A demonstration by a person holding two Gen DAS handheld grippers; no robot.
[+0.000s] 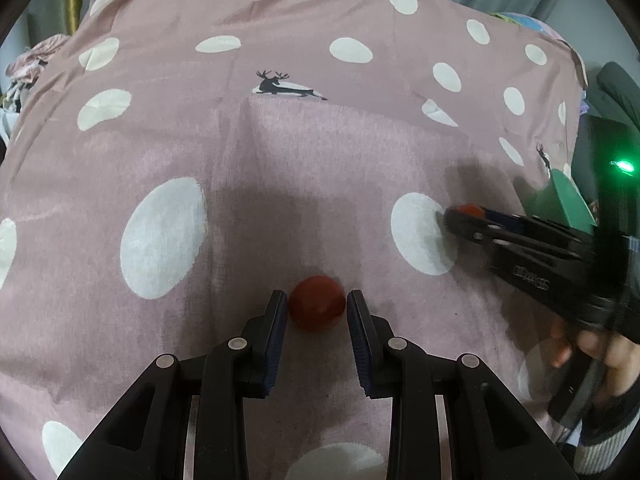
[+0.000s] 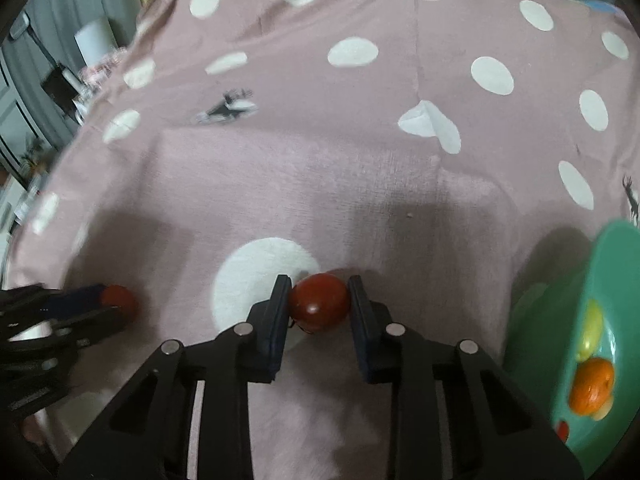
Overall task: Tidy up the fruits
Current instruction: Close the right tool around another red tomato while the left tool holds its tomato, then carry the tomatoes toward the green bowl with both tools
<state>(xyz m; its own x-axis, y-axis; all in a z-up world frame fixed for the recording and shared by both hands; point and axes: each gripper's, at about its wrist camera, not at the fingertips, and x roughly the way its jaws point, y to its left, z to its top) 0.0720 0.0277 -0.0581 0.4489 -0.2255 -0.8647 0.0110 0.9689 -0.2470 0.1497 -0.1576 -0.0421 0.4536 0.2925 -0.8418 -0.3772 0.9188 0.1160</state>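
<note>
In the left wrist view a small red fruit (image 1: 317,303) sits between the fingertips of my left gripper (image 1: 317,304), whose jaws close on its sides, on the pink dotted cloth (image 1: 280,160). My right gripper (image 1: 460,216) shows at right, holding another red fruit (image 1: 471,210). In the right wrist view my right gripper (image 2: 319,302) is shut on a red fruit (image 2: 319,306) just above the cloth. My left gripper (image 2: 105,304) shows at far left with its red fruit (image 2: 120,300).
A green bowl (image 2: 608,280) stands at the right edge, holding an orange fruit (image 2: 591,386), a yellow fruit (image 2: 591,330) and a small red one (image 2: 563,430). Room furniture (image 2: 48,80) lies beyond the cloth's far left edge.
</note>
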